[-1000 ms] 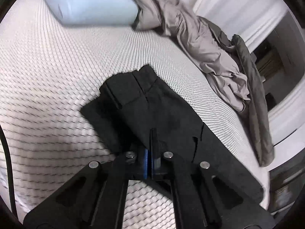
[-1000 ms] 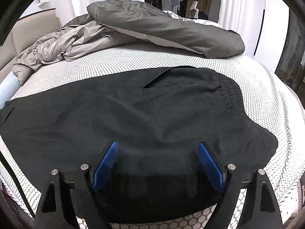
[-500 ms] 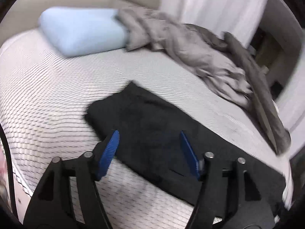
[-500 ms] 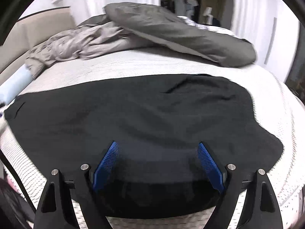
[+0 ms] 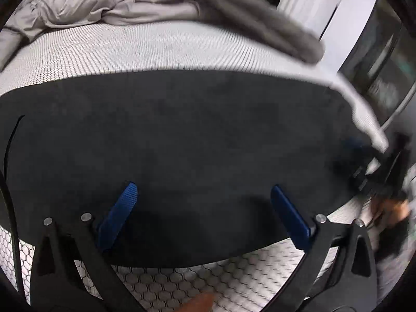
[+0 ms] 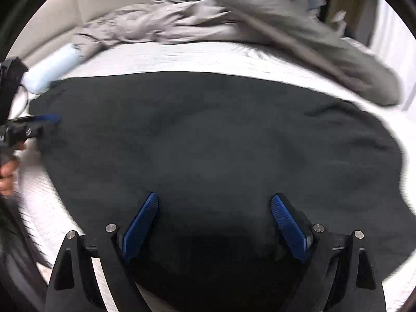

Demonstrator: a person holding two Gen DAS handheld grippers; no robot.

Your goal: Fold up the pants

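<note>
Pants (image 5: 182,130), black, lie spread flat across the white honeycomb-patterned mattress (image 5: 130,49), filling most of both wrist views. The left gripper (image 5: 202,195) hangs over the near edge of the cloth with its blue pads (image 5: 122,208) set wide apart and nothing between them. The right gripper (image 6: 214,208) is likewise spread wide and empty above the dark cloth, toward the waist end, where a pocket slit (image 6: 325,109) shows. A crumpled grey duvet (image 6: 234,23) is heaped along the far side of the mattress, and a pale blue pillow (image 6: 49,70) lies beyond the pants' left end. Both views are smeared with motion blur, so I cannot tell whether either gripper touches the cloth.
</note>
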